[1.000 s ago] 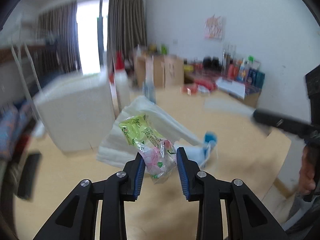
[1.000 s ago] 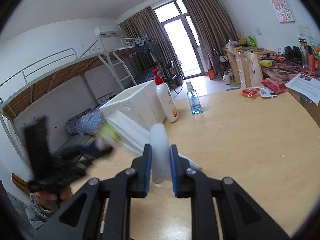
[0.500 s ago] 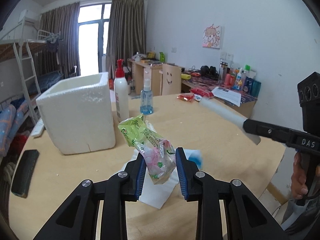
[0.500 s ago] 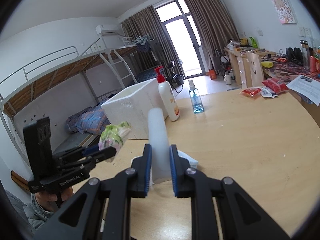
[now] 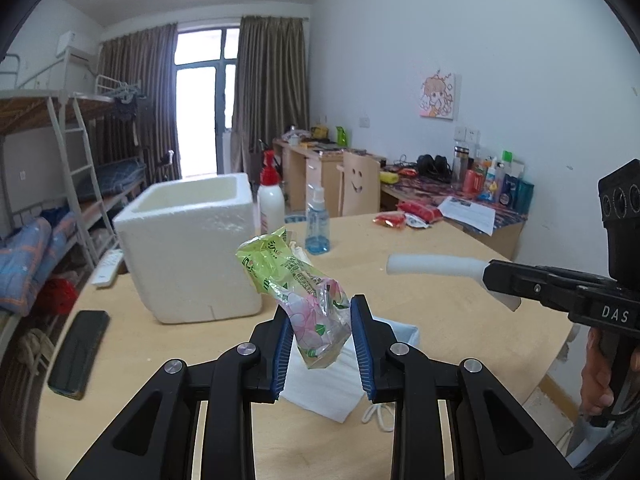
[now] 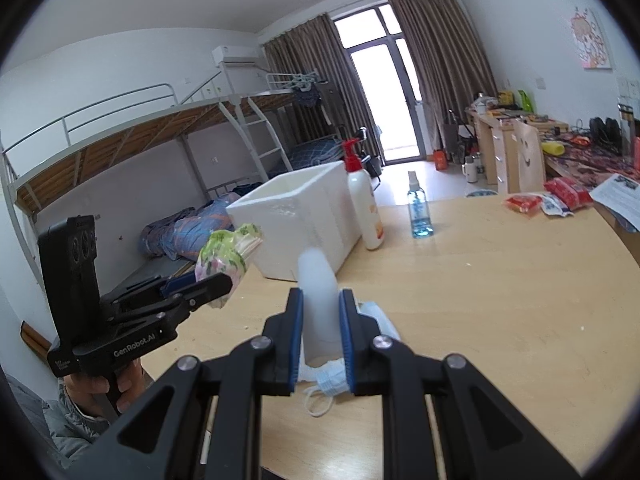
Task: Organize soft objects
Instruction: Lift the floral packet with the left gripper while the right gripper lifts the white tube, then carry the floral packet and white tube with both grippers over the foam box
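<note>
foam roll (image 6: 318,304) pinched, right gripper (image 6: 320,340) raised

Face mask (image 6: 334,380) half hidden behind right tool (image 6: 320,340), desk (image 5: 440,292) cut off at 6 o'clock, print on plastic packet (image 5: 304,292) too small to read

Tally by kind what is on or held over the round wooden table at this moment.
Plastic packet, held by left gripper: 1
White foam tube, held by right gripper: 1
Foam box: 1
Bottles, pump and blue spray: 2
Face mask: 1
White foam sheet: 1
Total: 7
</note>
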### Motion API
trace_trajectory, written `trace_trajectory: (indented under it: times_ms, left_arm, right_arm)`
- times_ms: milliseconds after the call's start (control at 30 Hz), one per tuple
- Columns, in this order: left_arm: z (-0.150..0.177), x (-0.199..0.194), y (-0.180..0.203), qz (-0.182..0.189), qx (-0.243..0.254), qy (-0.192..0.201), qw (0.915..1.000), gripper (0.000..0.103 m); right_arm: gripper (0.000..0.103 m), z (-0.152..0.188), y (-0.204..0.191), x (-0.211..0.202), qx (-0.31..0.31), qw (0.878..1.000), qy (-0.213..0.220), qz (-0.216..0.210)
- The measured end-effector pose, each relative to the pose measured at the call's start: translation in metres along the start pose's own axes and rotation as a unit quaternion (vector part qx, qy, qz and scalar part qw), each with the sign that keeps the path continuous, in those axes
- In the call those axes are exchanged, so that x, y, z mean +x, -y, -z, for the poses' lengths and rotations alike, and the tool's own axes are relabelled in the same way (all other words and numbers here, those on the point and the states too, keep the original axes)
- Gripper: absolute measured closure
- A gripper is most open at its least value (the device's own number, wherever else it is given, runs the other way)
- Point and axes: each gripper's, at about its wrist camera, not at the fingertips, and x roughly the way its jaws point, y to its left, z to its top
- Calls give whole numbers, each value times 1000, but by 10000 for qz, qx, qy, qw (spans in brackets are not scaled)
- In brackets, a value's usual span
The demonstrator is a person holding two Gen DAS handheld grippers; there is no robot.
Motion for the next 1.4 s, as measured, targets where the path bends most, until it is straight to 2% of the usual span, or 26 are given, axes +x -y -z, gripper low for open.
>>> trace_trajectory:
  times_ms: [400,633,800,1067,1300,1400]
  left_arm:
    - [-5,-39,-6,-488,-28,409,9980,73]
    - [-2,-59,-11,-820,-45,562,9950,73]
    - [2,-70,-17,-1242,-75,668,9900,73]
    - [2,-81,-23,-1689,-164,840,9819,73]
    - [7,-94,-28,-2047,-232,1022,9732,73]
    - [10,-97,-28,-2087,-277,1032,9721,73]
  right_arm:
    - [82,-3,-41,-4,-541,9981,267,77]
    - [82,-1,-60,-7,-747,9965,357,-122]
    - [82,0,-78,-3,-890,9949,460,-72]
    - [82,3,-103,7,-1281,9902,566,-3]
    - [82,3,-113,17,-1418,9882,566,-132]
    - [82,3,-114,22,-1434,9882,532,-104]
